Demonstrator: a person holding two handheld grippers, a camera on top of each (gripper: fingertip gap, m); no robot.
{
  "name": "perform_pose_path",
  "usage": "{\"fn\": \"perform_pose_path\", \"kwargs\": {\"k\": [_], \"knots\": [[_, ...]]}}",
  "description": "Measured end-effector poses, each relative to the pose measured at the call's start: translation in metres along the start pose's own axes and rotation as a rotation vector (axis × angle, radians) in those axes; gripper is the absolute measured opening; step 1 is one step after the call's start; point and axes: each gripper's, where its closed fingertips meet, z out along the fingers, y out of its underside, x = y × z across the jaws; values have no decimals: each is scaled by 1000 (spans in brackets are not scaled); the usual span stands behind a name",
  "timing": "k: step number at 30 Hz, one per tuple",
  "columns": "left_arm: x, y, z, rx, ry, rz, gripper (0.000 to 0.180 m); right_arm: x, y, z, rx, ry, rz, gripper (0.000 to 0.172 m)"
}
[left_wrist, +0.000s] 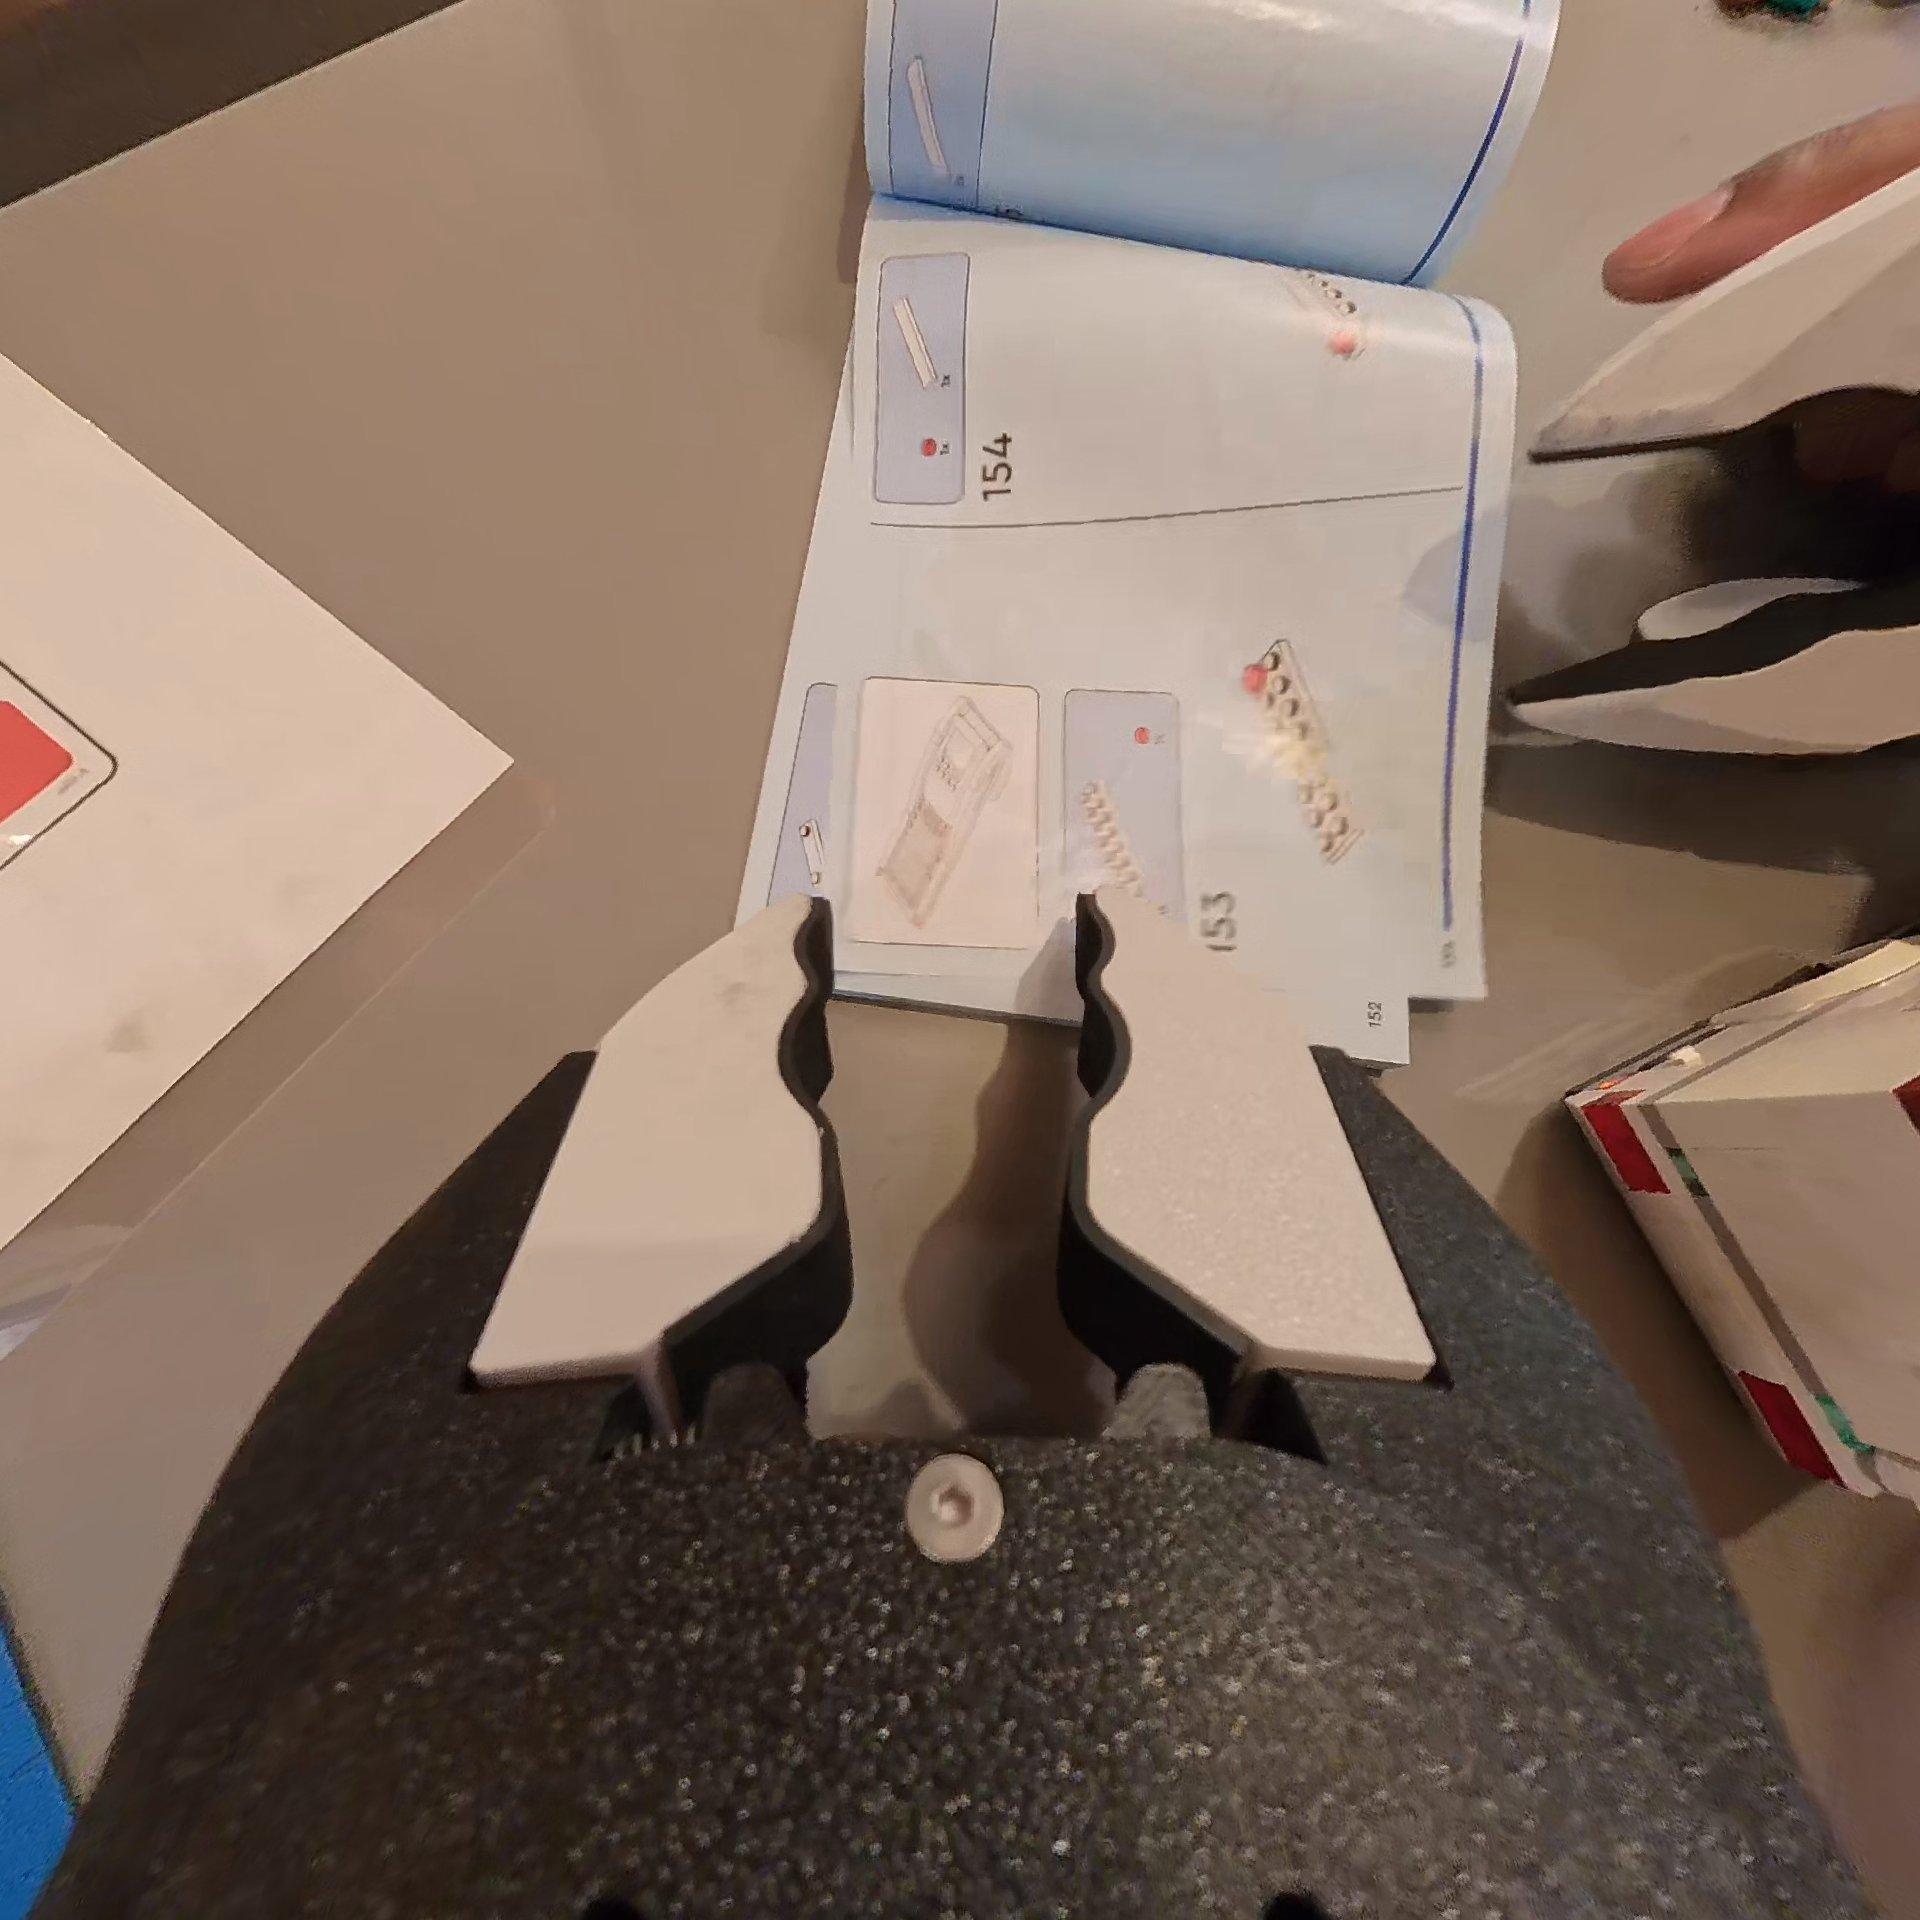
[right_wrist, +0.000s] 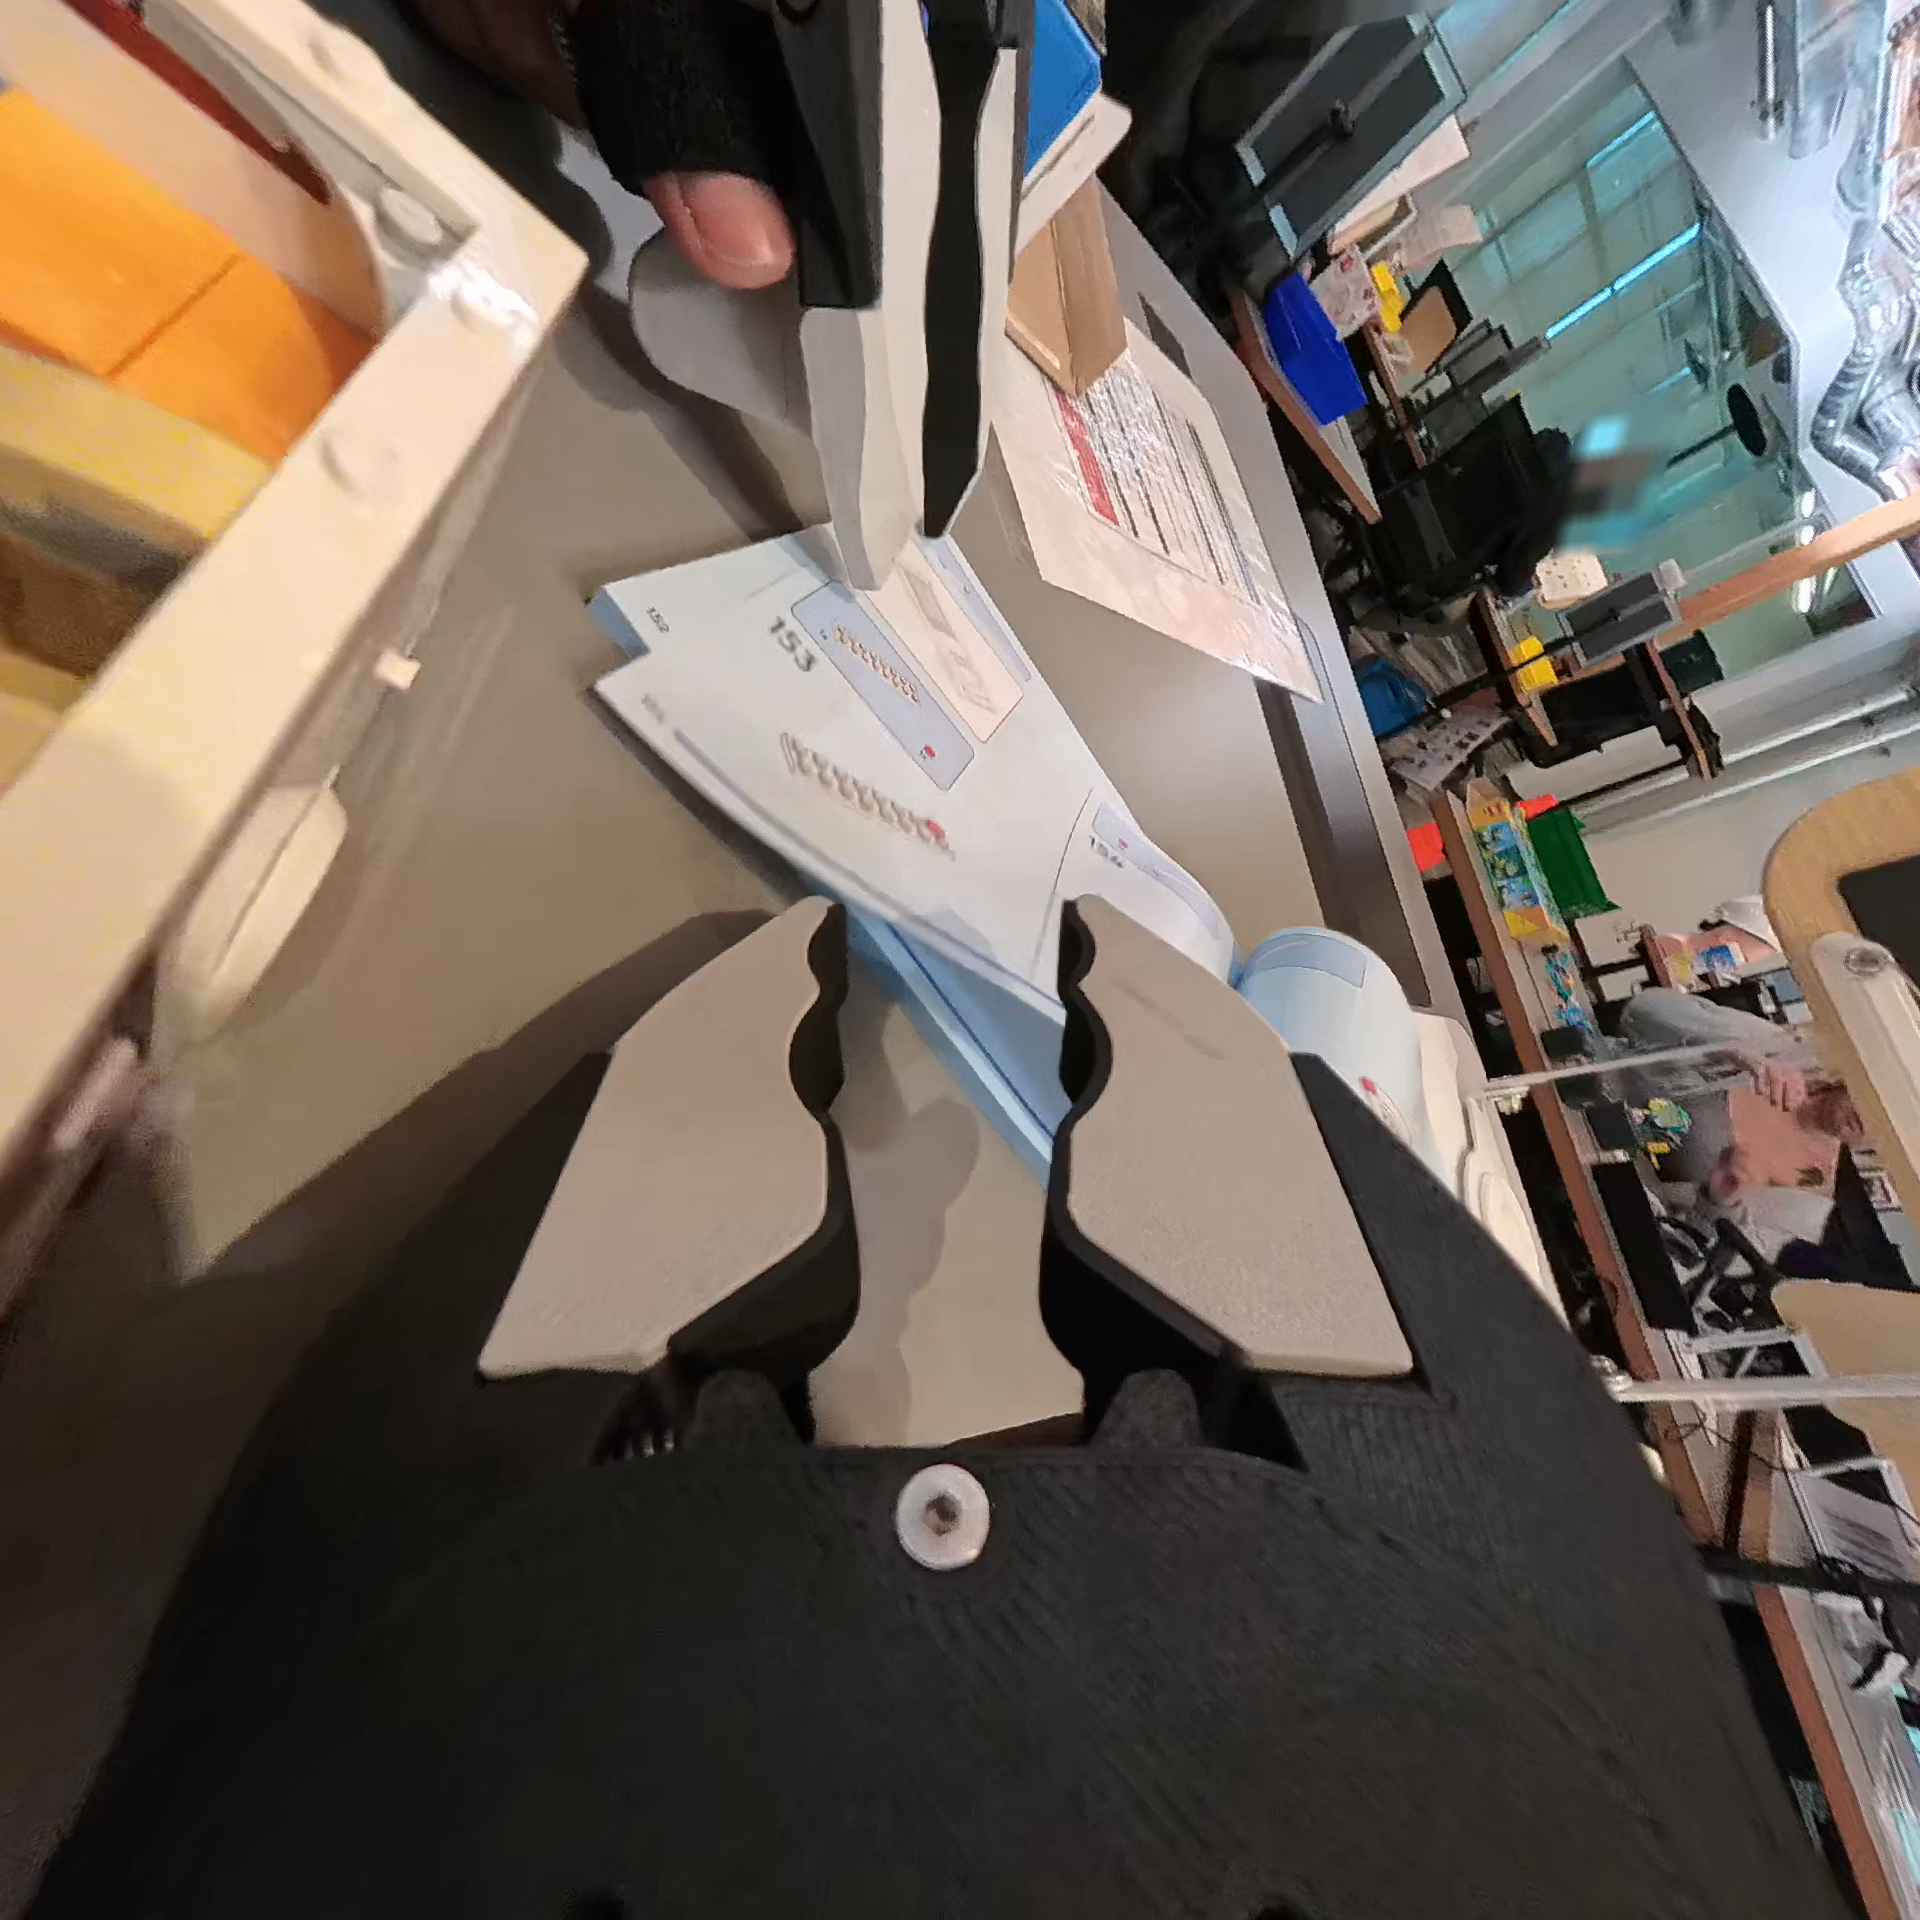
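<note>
hovering over the open instruction booklet (left_wrist: 1143, 582) on the grey table (left_wrist: 520, 416), left gripper (left_wrist: 951, 904) stood part-open, gripping nothing. right gripper (right_wrist: 945, 909) likewise part-open at the booklet's page edge, probably there to keep pages flat; contact unclear.

- An open instruction booklet (left_wrist: 1143, 623) lies on the desk (left_wrist: 623, 416), its far pages curled up.
- The left claw (left_wrist: 951, 909) hangs over the booklet's near edge, tips apart, nothing between them.
- A laminated sheet (left_wrist: 208, 831) lies on the desk, left of the booklet.
- A brick-built model (left_wrist: 1766, 1195) stands right of the booklet.
- The right claw (right_wrist: 945, 914) sits at the booklet's right edge, tips apart, between the model and the pages.
</note>
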Motion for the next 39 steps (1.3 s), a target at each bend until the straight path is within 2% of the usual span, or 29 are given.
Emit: {"fn": "perform_pose_path", "kwargs": {"k": [6,14,21,39], "knots": [[6,-1,1,2,21,8,43,19,20,-2,-38,75,-60,43],[6,-2,2,2,12,15,44,16,14,3,-32,80,-81,42],[-12,0,1,-4,-85,-3,59,17,15,4,-29,76,-51,41],[1,2,5,-22,-40,44,59,12,10,5,-9,23,-37,42]]}}
